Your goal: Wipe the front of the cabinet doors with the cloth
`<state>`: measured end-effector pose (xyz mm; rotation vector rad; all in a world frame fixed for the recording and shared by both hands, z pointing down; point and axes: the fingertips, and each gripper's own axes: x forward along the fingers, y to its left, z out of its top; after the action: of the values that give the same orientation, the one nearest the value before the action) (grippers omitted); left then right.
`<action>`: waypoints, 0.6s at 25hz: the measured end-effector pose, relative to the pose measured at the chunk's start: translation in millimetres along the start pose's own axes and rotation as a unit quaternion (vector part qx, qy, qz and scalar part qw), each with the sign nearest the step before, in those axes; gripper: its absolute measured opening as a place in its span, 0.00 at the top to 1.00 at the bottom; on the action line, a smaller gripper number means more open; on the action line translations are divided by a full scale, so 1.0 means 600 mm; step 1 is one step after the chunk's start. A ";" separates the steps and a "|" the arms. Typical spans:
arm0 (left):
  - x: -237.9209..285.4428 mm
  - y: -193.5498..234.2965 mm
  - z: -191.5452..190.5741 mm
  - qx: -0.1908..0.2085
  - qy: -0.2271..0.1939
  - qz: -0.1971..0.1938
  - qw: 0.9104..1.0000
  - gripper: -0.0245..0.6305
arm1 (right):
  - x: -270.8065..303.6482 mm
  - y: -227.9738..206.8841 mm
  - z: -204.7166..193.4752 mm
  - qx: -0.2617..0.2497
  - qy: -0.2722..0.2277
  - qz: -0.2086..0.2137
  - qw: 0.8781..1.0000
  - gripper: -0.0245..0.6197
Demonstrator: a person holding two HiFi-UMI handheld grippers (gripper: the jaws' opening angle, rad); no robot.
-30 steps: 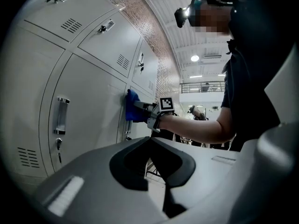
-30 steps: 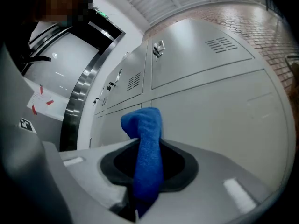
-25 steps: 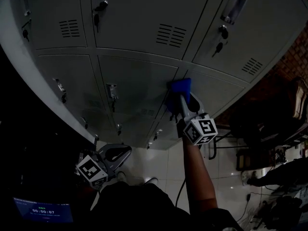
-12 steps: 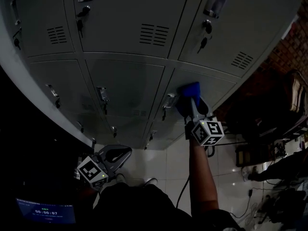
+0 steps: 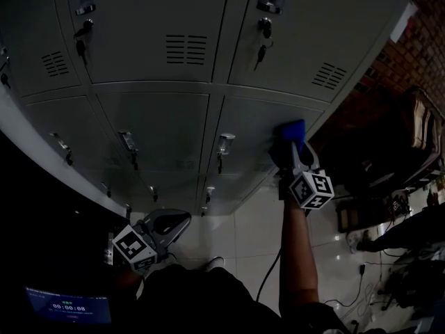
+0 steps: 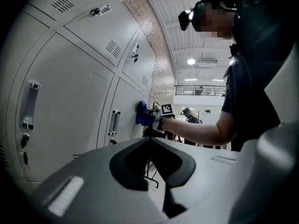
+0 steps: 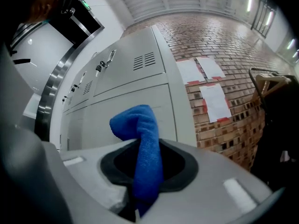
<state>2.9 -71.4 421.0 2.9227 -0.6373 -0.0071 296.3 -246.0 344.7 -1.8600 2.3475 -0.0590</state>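
A bank of grey metal cabinet doors (image 5: 167, 120) with vents, keys and handles fills the head view. My right gripper (image 5: 295, 145) is shut on a blue cloth (image 5: 293, 131) and presses it against the lower right door (image 5: 268, 127), near its right edge. In the right gripper view the blue cloth (image 7: 142, 150) sticks up from between the jaws, in front of the grey door (image 7: 133, 106). My left gripper (image 5: 170, 223) hangs low near the person's body, away from the doors, jaws shut and empty. The left gripper view shows the cloth (image 6: 141, 114) on the door from the side.
A brick wall (image 7: 219, 78) with taped paper sheets stands right of the cabinets. Dark furniture and chairs (image 5: 410, 152) crowd the right side over a white tiled floor (image 5: 250, 235). A cable (image 5: 268, 273) hangs by the right arm. A small screen (image 5: 66, 305) glows at lower left.
My right gripper has slid the cloth to the right across the lower doors, from the middle seam toward the right edge. The left gripper has stayed put.
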 end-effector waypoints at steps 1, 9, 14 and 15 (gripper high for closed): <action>0.007 -0.002 0.000 -0.001 -0.001 -0.003 1.000 0.96 | -0.004 -0.012 0.001 0.000 0.001 -0.006 1.000 0.84; 0.054 -0.014 -0.003 -0.001 0.001 -0.017 1.000 0.96 | -0.025 -0.068 -0.004 -0.009 0.007 -0.023 1.000 0.84; 0.065 -0.021 -0.006 0.003 0.004 -0.023 1.000 0.96 | -0.040 -0.043 0.001 -0.014 -0.002 -0.001 1.000 0.84; 0.064 -0.022 -0.009 0.003 0.005 -0.023 1.000 0.96 | -0.044 -0.031 0.001 -0.014 -0.004 0.007 1.000 0.84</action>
<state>43.3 -74.9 425.7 2.9400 -0.5699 0.0048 319.9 -224.8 348.9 -1.8531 2.3670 -0.0187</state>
